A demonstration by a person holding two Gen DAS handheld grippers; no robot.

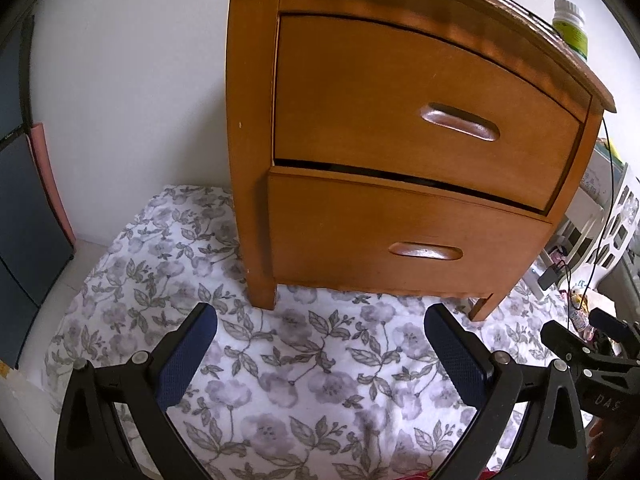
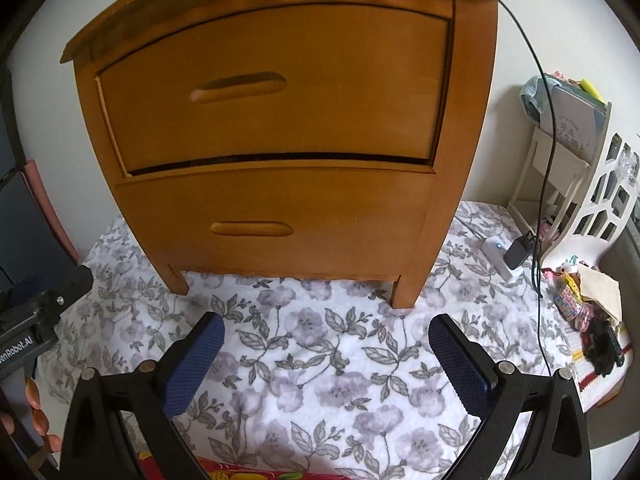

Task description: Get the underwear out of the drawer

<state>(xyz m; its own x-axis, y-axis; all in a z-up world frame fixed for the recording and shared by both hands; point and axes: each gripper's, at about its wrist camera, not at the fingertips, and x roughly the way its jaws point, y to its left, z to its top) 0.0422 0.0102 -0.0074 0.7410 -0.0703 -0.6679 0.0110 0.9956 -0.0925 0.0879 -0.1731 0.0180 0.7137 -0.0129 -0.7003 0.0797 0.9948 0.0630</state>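
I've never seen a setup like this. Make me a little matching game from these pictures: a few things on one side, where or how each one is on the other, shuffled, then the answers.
Things:
1. upper drawer
2. green-labelled bottle
3. floral cloth
4. left gripper

Places or states:
A. spread on the floor under the wooden nightstand
B. open, holding nothing
C. standing on top of the nightstand
D. shut, above the lower drawer

Pairs: 1-D, 2-C, 3-A, 4-B
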